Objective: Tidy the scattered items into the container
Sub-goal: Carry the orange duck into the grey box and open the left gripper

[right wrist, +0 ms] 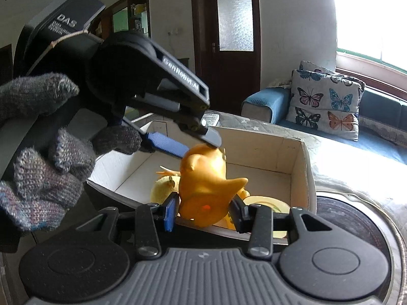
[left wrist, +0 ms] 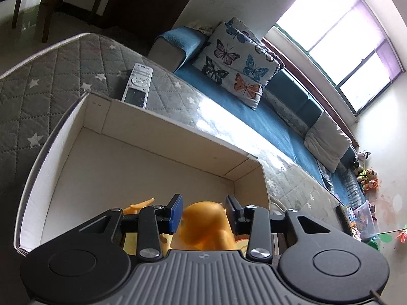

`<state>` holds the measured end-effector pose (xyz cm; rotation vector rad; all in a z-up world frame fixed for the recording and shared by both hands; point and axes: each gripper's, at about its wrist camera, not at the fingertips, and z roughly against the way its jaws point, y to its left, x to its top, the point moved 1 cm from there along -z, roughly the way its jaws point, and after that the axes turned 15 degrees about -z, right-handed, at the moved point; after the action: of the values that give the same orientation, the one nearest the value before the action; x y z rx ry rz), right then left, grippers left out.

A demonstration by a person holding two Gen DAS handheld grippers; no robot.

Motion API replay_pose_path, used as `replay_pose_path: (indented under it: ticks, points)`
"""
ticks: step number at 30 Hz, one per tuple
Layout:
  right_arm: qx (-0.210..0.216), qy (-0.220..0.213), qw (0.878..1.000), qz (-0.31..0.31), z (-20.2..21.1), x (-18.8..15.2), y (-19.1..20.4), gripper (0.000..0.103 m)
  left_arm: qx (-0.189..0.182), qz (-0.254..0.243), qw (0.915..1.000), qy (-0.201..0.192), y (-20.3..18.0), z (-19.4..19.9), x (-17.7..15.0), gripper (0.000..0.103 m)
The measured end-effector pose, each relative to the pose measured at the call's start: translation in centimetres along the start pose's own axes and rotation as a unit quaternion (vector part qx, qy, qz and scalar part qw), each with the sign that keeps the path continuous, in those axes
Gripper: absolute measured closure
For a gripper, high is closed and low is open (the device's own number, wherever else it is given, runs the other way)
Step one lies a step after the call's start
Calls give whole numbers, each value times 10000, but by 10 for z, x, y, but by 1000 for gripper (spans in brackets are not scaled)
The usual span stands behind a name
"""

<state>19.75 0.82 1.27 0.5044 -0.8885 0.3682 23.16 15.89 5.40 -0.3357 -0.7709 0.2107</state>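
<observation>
Left tool [right wrist: 201, 142] is clamped on the head of the glossy orange plastic bird toy [right wrist: 203, 178], holding it over the open white cardboard box [left wrist: 178, 137]. Right tool [right wrist: 203, 212] brackets the toy's base with its jaws spread, though contact is unclear. A fuzzy yellow chick toy [right wrist: 162, 188] lies inside the box. A silver remote control [left wrist: 137, 85] rests on the quilted grey desk [left wrist: 51, 76] beyond.

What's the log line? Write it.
left gripper shut on orange duck | right gripper flanks it, grip unclear | over box
</observation>
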Motion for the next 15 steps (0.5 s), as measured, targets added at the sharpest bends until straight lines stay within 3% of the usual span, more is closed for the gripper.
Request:
replay_pose_path:
  ticks: [15]
  points:
    - [-89, -75, 9999, -16, 13, -6, -1, 53, -26, -139, 9999, -46, -5, 15, -9, 64]
